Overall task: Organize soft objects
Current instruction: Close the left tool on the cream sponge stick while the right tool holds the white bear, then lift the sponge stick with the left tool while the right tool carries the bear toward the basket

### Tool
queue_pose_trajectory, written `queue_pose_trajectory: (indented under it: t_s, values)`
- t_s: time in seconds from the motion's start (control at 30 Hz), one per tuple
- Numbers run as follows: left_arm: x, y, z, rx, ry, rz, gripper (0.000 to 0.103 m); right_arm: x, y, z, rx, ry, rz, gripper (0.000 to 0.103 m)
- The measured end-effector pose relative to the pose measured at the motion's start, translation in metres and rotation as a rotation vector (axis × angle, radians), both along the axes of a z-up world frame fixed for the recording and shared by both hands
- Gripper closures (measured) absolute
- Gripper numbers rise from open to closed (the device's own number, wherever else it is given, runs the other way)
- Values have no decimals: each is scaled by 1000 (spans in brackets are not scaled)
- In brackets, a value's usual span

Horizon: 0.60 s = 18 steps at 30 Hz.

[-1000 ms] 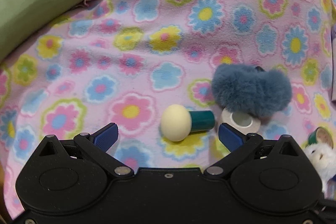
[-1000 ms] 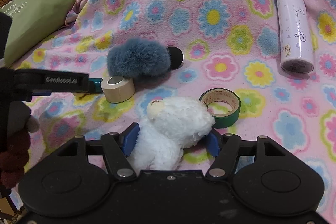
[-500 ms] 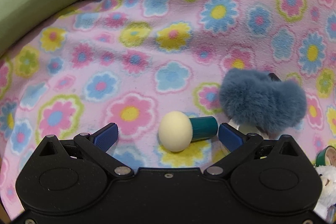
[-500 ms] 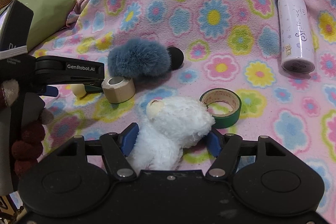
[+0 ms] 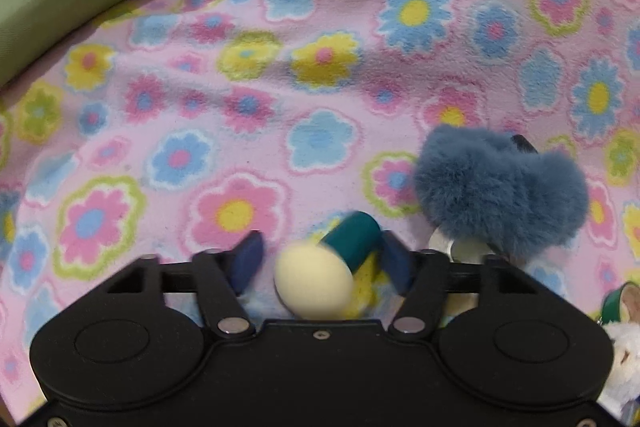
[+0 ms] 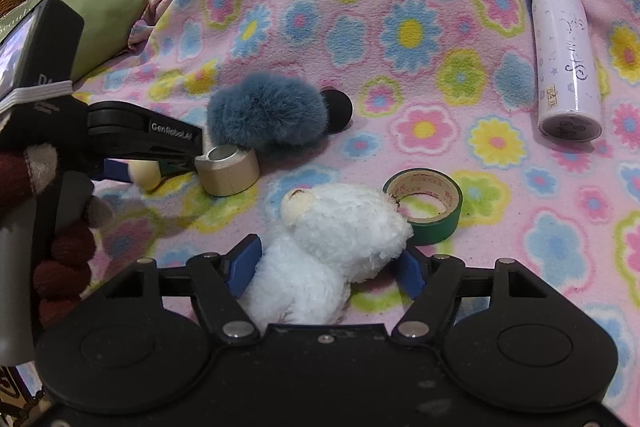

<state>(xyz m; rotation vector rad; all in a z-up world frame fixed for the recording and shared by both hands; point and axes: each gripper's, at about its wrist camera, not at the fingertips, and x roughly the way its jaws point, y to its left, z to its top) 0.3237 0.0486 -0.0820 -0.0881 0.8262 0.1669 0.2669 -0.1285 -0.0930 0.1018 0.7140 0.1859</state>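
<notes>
On a pink fleece blanket (image 5: pixel 320 99) printed with flowers, the left gripper (image 5: pixel 320 261) has just been closing its blue fingers (image 5: pixel 249 259) around a small toy with a cream ball head (image 5: pixel 314 285) and a teal cylinder body (image 5: pixel 354 237); the toy lies tilted between them, the right finger touching the teal end, a narrow gap still showing by the left finger, and the blur leaves it unclear whether the grip is firm. Just right of it sits a fluffy blue pom-pom (image 5: pixel 500 183) partly over a beige tape roll (image 6: pixel 230 171). The right gripper (image 6: pixel 326 265) has been easing slightly wider; its fingers (image 6: pixel 242 265) sit half open on either side of a white plush bear (image 6: pixel 332 239), which lies on the blanket with its head pointing away, the fur brushing both pads. Touching the bear's head on the right is a green tape roll (image 6: pixel 434 205). A lilac bottle (image 6: pixel 564 55) lies far right, a green cushion (image 6: pixel 104 23) far left.
</notes>
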Motion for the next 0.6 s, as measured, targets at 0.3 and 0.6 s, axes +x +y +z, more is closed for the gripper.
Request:
queue_pose_trajectory:
  t_s: [0.3,0.6]
  values:
    - [-18,16,7,-85,8,-92,64,1,-3,5,20,29,-1,45]
    - [-38,33,9,-47,14,-177,42,2,-1,3,9,27,-3,44]
